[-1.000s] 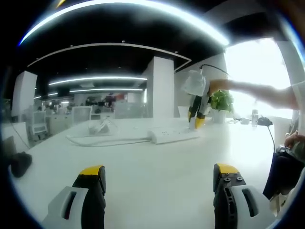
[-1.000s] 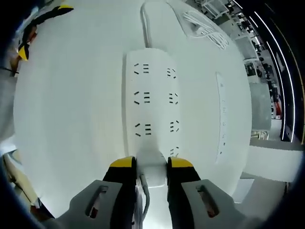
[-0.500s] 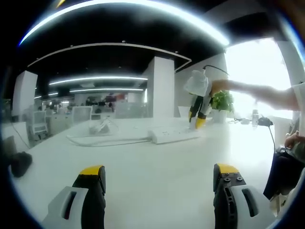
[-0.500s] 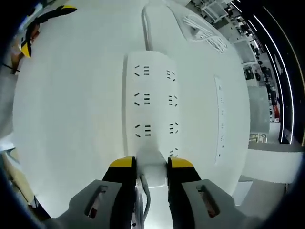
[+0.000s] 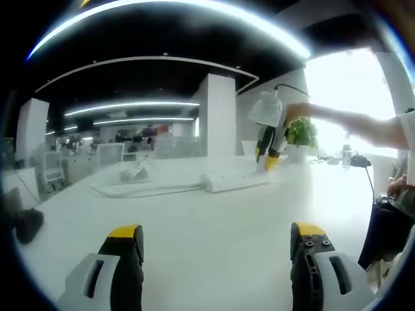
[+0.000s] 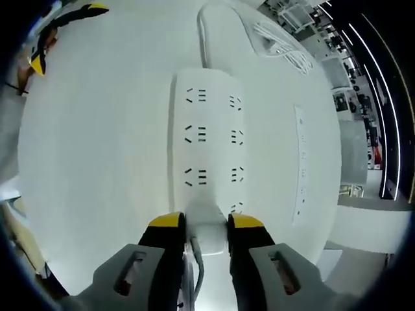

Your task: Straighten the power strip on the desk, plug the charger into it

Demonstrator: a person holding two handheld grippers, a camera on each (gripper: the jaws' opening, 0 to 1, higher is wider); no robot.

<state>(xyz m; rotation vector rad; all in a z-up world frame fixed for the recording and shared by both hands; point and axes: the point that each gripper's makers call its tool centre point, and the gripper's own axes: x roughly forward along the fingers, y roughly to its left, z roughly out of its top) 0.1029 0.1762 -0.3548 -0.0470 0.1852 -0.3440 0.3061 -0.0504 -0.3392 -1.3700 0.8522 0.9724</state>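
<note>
The white desk stretches out ahead. The power strip lies flat on it, cord trailing away. My left gripper hovers low, jaws wide, holding nothing. My right gripper pinches the charger at the strip's near end.

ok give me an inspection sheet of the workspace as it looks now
Surface: white desk, bare around the strip.
Job's things: white power strip lies flat on the desk, upper sockets free; white charger stands at the strip's near end.
Clutter: bundle of white cord beyond the strip; dark object at the desk's edge.
Grippers: right gripper shut on the charger; left gripper open, holding nothing, low over the desk.
Cables: strip's cord runs away from its far end; charger's lead hangs between the right jaws.
Surroundings: office with ceiling light strips, potted plant, bright window.
</note>
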